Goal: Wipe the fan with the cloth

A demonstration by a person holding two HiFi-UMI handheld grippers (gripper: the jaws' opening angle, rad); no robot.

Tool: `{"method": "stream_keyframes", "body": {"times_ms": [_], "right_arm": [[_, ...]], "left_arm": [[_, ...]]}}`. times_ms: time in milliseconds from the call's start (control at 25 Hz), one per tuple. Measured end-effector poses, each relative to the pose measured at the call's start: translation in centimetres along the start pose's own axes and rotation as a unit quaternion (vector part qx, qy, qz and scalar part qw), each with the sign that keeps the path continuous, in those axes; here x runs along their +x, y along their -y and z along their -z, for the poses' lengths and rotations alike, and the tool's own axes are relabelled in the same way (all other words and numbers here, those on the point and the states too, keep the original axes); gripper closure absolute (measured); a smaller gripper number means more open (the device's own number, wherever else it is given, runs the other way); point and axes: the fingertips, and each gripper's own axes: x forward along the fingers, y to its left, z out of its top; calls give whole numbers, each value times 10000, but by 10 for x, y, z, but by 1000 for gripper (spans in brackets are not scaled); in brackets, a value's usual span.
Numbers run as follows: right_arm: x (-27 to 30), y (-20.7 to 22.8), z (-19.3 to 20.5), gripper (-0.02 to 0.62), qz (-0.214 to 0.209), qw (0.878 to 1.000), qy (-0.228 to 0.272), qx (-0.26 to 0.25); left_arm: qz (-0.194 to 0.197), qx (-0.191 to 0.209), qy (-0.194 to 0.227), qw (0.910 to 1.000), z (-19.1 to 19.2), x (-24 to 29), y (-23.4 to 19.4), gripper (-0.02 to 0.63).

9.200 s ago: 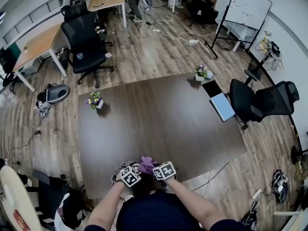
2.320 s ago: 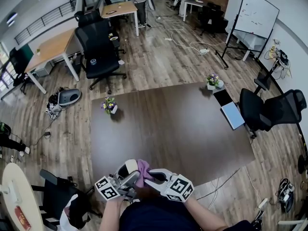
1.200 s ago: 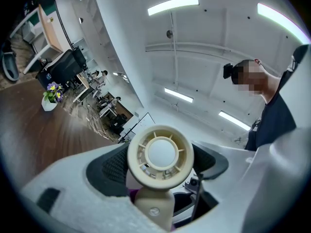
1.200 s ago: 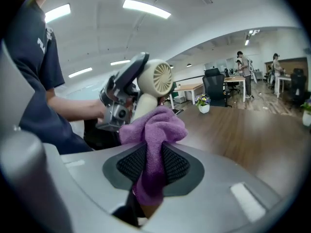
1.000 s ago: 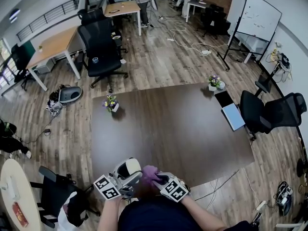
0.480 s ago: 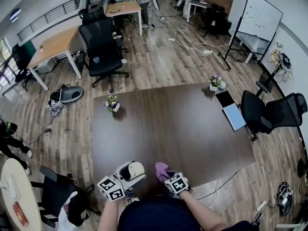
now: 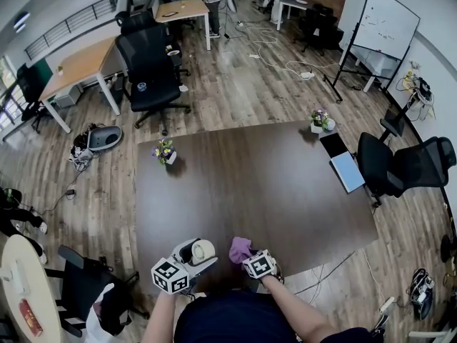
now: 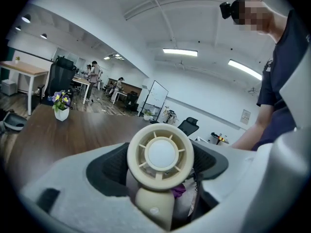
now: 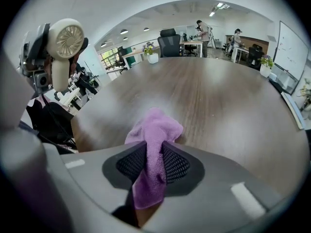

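A small cream hand-held fan [image 7: 201, 250] with a round grille sits between the jaws of my left gripper [image 7: 194, 253], which is shut on it at the table's near edge. In the left gripper view the fan [image 8: 160, 157] faces the camera, its handle pointing down. My right gripper [image 7: 246, 256] is shut on a purple cloth [image 7: 240, 248], just right of the fan and apart from it. The cloth [image 9: 154, 144] bunches out past the pads over the dark wooden table [image 9: 218, 101]. In the right gripper view the fan [image 9: 64, 39] shows at upper left.
Two small flower pots stand on the table, one [image 7: 164, 153] at far left and one [image 7: 318, 121] at far right. A laptop [image 7: 341, 164] lies on the right edge. Office chairs [image 7: 400, 164] stand around; the person's torso [image 7: 228, 316] is against the near edge.
Both grippers have dropped toward the table's near edge. The right gripper with the cloth has pulled away from the fan to its right. The fan has tilted in the left gripper.
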Motion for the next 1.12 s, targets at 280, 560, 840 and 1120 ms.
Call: {"method": "stream_keyframes", "body": {"times_ms": [280, 560, 840, 1120], "right_arm": [[10, 9, -1, 451, -6, 10000, 48, 78], [-11, 21, -2, 371, 68, 9984, 339, 453], [-44, 27, -4, 359, 169, 9953, 653, 698], [-61, 9, -5, 359, 70, 9942, 768, 746]], "left_arm": [[-189, 423, -828, 9955, 46, 14, -21, 224], [-158, 551, -1495, 9871, 93, 30, -38, 224], [-21, 1275, -2539, 9588, 139, 44, -43, 224], [-37, 1590, -3218, 9333, 175, 57, -66, 225]]}}
